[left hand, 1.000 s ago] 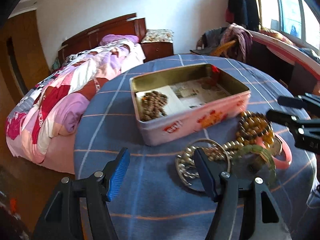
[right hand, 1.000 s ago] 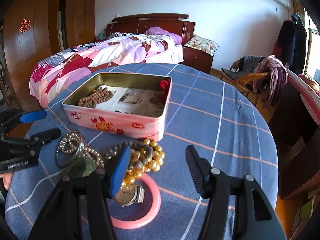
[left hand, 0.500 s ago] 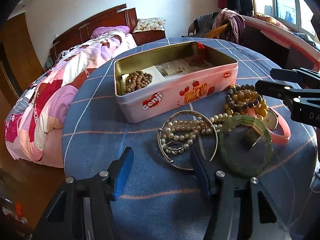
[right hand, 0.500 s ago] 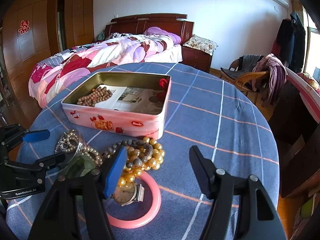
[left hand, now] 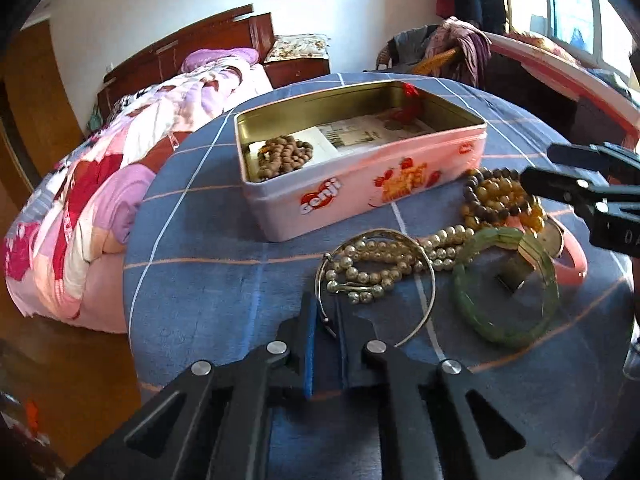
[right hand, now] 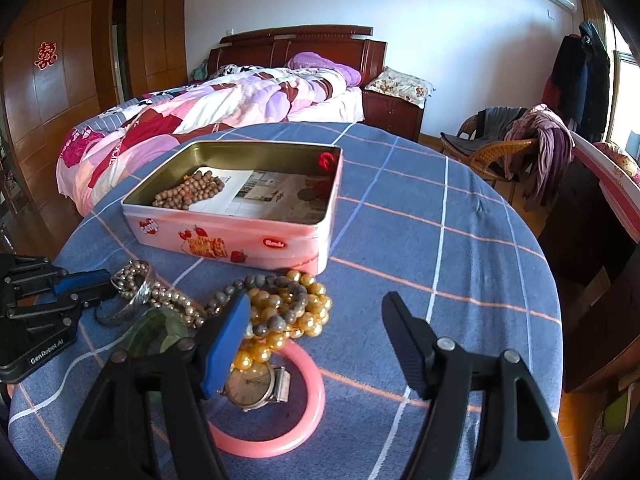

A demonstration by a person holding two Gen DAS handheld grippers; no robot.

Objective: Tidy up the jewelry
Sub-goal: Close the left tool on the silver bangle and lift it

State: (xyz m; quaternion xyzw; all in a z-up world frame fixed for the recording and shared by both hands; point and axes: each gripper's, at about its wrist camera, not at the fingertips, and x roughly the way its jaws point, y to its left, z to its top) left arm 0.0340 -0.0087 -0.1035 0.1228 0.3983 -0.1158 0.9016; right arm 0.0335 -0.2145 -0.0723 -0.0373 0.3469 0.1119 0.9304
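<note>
Jewelry lies heaped on the blue checked cloth [right hand: 460, 216] in front of the pink tin [left hand: 360, 184]. My left tongs [left hand: 326, 322] are pinched together on the near edge of the silver bangle [left hand: 430, 280], which rings a pearl strand [left hand: 380, 264]. Beside it sit the green bangle [left hand: 508, 332], the gold and grey beads [right hand: 292, 308], the watch [right hand: 250, 386] and the pink ring [right hand: 308, 412]. My right tongs [right hand: 316, 328] hang spread wide over the beads, holding nothing. Inside the tin, brown beads [left hand: 284, 154] rest on paper.
</note>
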